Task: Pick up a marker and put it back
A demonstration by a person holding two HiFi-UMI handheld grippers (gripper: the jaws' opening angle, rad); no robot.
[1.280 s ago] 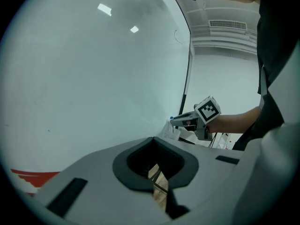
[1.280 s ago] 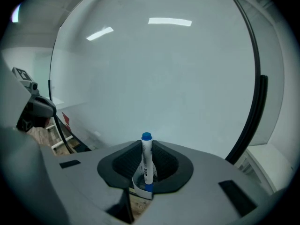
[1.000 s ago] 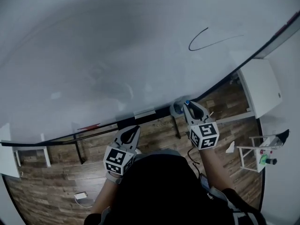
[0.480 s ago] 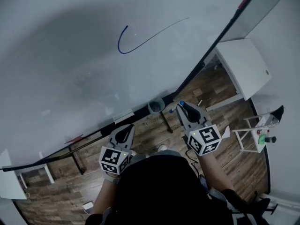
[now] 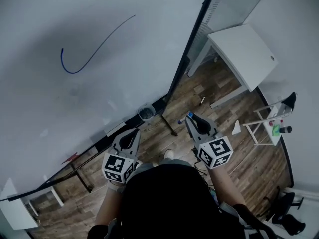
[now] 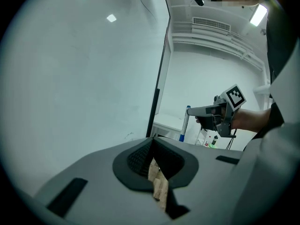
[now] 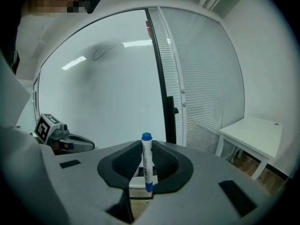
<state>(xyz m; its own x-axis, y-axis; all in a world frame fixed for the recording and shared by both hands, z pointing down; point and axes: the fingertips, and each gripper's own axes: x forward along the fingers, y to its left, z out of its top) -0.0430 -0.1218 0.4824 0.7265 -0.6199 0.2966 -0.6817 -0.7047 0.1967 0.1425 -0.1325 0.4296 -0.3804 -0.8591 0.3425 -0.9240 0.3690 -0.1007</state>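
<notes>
A white marker with a blue cap (image 7: 146, 165) stands upright between the jaws of my right gripper (image 7: 146, 156), which is shut on it. In the head view that gripper (image 5: 193, 119) hangs over the wooden floor, right of the whiteboard's (image 5: 99, 98) lower corner, with the marker's cap (image 5: 190, 115) showing at its tip. My left gripper (image 5: 133, 136) is close below the board's tray, jaws shut and empty (image 6: 153, 146). The left gripper view shows the marker (image 6: 184, 124) hanging down from the right gripper (image 6: 220, 114).
A blue curved line (image 5: 75, 73) is drawn on the whiteboard. A small round cup (image 5: 146, 113) sits at the tray's right end. A white table (image 5: 244, 54) stands right of the board's black edge (image 5: 187, 59); a small stand with bottles (image 5: 271, 128) is farther right.
The view has swung to the right: the drawn line and the cup have slid left in the picture. My right gripper with the marker now sits farther right of the cup.
</notes>
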